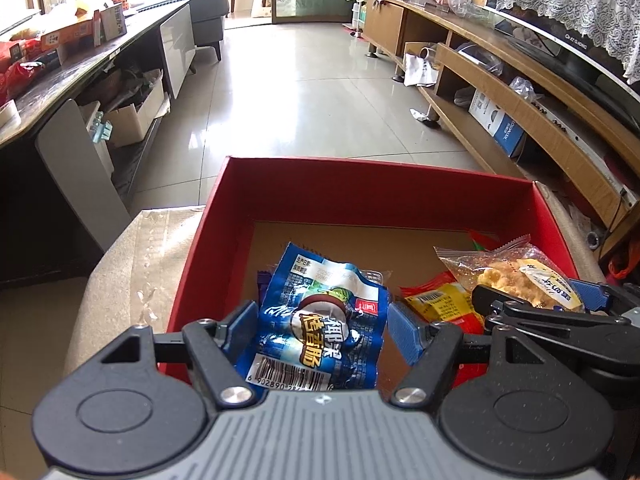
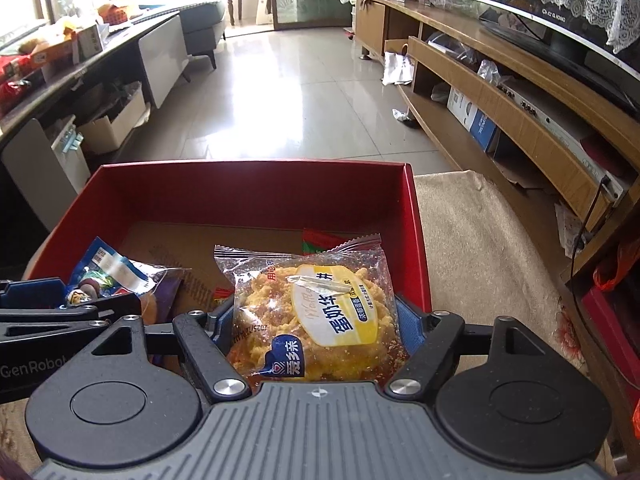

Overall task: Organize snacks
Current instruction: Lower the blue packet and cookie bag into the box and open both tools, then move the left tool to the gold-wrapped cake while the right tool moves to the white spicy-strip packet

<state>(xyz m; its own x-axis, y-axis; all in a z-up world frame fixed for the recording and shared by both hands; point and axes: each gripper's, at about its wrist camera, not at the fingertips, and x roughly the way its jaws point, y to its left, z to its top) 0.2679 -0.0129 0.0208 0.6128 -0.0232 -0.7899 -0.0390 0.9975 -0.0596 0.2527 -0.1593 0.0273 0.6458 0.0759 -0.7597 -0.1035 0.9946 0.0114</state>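
A red cardboard box (image 1: 360, 172) (image 2: 256, 168) stands on a beige patterned cover. Over its left half my left gripper (image 1: 322, 328) is shut on a blue sausage packet (image 1: 320, 320), whose sides meet both blue pads. Over the right half my right gripper (image 2: 316, 324) is shut on a clear packet of yellow crispy pastry (image 2: 320, 312), which fills the gap between its pads. Each gripper shows at the edge of the other's view: the right gripper (image 1: 532, 300) and the left gripper (image 2: 60, 300). On the box floor lie a red and yellow packet (image 1: 440, 304) and a green and red one (image 2: 320, 240).
The beige cover (image 1: 140, 260) (image 2: 480, 240) reaches past the box on both sides. A wooden TV cabinet (image 1: 500, 92) with clutter runs along the right. A dark counter (image 1: 80, 68) with boxes and snack bags lines the left. Tiled floor (image 1: 304, 92) lies beyond the box.
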